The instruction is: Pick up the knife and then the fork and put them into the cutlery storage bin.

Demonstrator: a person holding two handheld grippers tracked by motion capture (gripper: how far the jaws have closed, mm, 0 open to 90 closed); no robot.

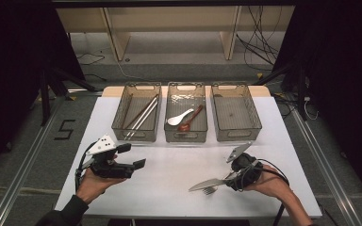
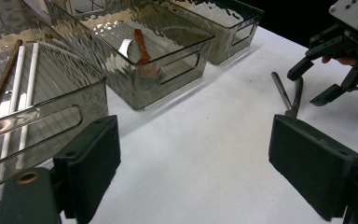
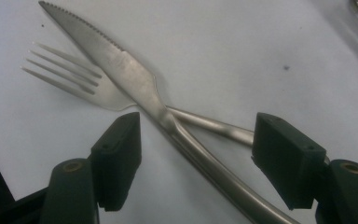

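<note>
My right tongs (image 3: 196, 158) stood open astride the knife (image 3: 121, 70) and fork (image 3: 74, 74), which lay crossed on the table (image 1: 169, 179), tips pointing left, handles toward me. My left tongs (image 2: 191, 168) gaped open, holding nothing.

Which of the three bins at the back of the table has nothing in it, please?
The right-hand bin: its floor is bare, while the left bin holds chopsticks and the middle bin holds two spoons.

Three clear bins in a row at the back of the white table (image 1: 169, 169)

The left bin (image 1: 136, 112) holds chopsticks (image 1: 141, 117); the middle bin (image 1: 185, 112) holds a white spoon (image 1: 179, 118) and a brown spoon (image 1: 191, 120); the right bin (image 1: 235, 112) sits beside them.
</note>
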